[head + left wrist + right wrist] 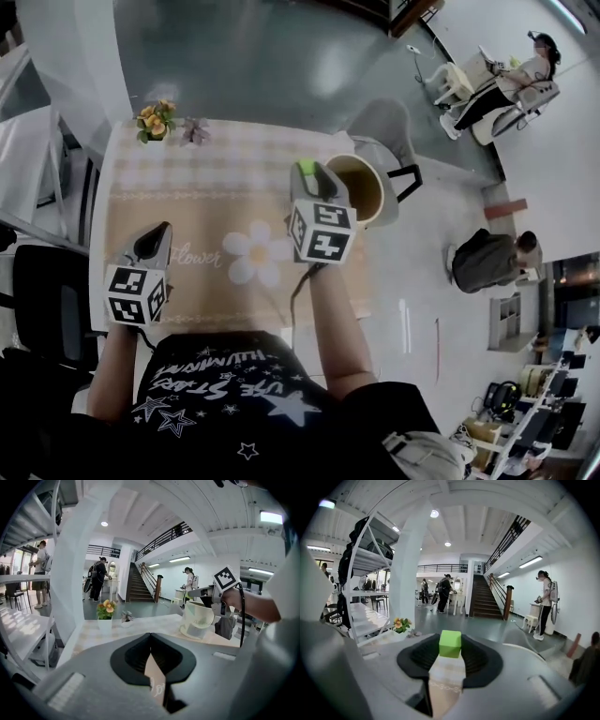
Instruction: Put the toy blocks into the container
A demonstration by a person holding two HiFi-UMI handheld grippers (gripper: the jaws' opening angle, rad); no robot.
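Observation:
A green toy block (450,643) sits pinched between the pads of my right gripper (450,645), held in the air. In the head view that gripper (307,172) hovers over the right part of the table with the green block (306,169) at its tip, just left of the container (386,208), a white bucket with a brownish inside. The left gripper view shows the same container (197,618) at the table's right end, with the right gripper beside it. My left gripper (157,234) is above the table's near left part, its tips (150,634) together with nothing between them.
The table carries a checked cloth (234,150) with a daisy print. A small pot of orange flowers (156,120) and a tiny plant (194,131) stand at its far left corner. A grey chair (384,127) is behind the container and a black chair (47,309) at my left.

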